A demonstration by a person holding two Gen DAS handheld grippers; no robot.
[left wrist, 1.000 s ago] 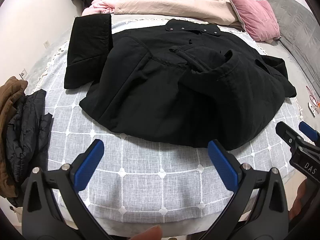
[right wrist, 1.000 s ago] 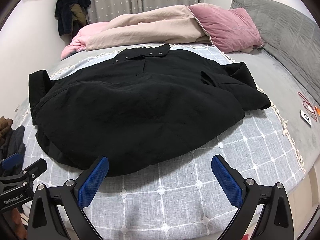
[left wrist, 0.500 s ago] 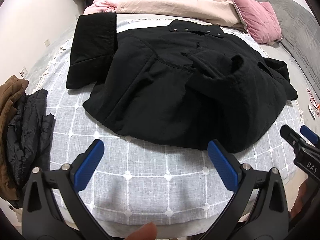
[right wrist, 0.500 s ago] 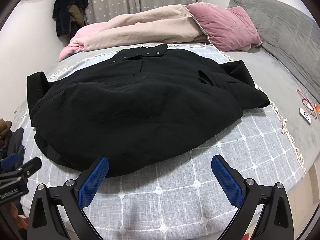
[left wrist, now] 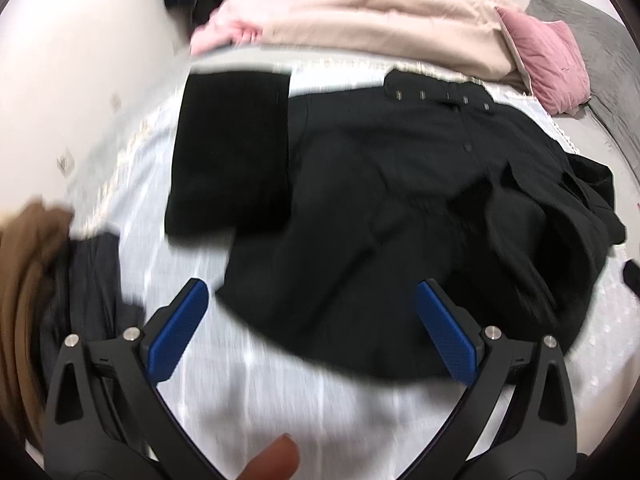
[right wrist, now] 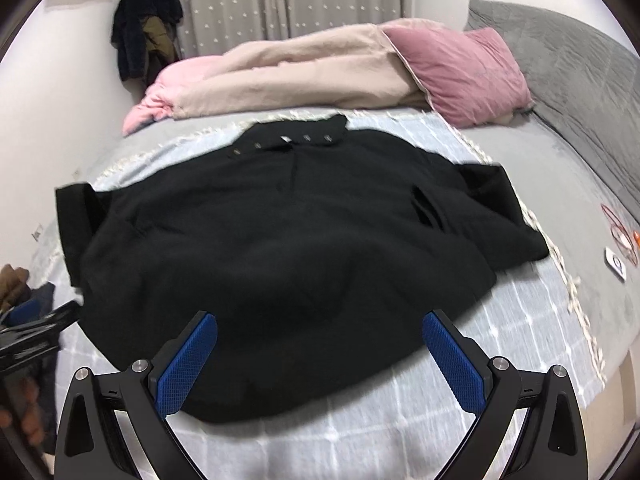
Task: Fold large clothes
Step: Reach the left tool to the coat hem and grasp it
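Observation:
A large black coat (left wrist: 380, 208) lies spread on the grey checked bedspread (left wrist: 280, 400), collar with snap buttons at the far side. One sleeve (left wrist: 232, 152) is folded flat at the left. In the right wrist view the same coat (right wrist: 288, 248) fills the middle, its other sleeve (right wrist: 500, 208) off to the right. My left gripper (left wrist: 316, 320) is open above the coat's near hem, nothing between its blue pads. Open too, my right gripper (right wrist: 320, 356) hovers over the near hem. The left gripper's tip (right wrist: 36, 328) shows at the left edge of the right wrist view.
A pink and beige duvet (right wrist: 300, 72) and a pink pillow (right wrist: 460, 68) lie at the head of the bed. A brown garment (left wrist: 20, 300) and a dark grey one (left wrist: 80, 292) are piled at the left edge. Small items (right wrist: 616, 240) rest on the grey cover at right.
Both grippers have moved forward toward the coat, so its near hem now lies between the fingers. Both views are blurred by motion. The coat itself has not moved.

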